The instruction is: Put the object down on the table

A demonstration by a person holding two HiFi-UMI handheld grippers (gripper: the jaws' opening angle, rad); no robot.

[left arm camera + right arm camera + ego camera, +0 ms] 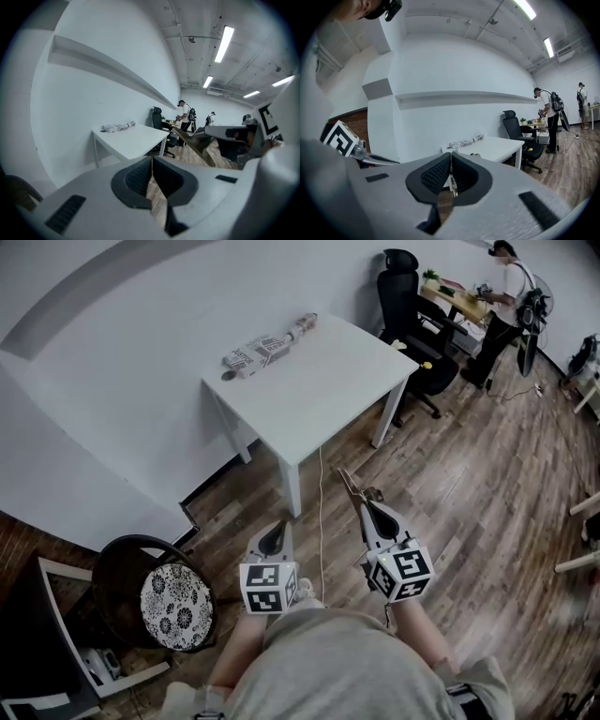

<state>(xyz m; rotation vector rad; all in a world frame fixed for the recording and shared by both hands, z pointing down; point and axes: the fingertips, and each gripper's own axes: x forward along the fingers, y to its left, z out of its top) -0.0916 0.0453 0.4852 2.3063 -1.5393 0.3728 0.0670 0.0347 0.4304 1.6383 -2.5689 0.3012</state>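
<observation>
My right gripper (368, 514) is shut on a thin brown strip-like object (351, 486) that sticks out forward past its tips. From the left gripper view that object (190, 142) is a long brown blade slanting up and left. In the right gripper view only a thin edge of it (453, 186) shows between the closed pads. My left gripper (275, 538) is shut with nothing in it, its pads (140, 176) meeting at the tip. Both grippers hang over the wooden floor, short of the white table (319, 381).
A patterned rolled bundle (267, 345) lies at the table's far left corner. A black office chair (412, 306) stands right of the table, and a person (502, 296) works at a desk beyond it. A round chair with a patterned cushion (176, 606) is at my left.
</observation>
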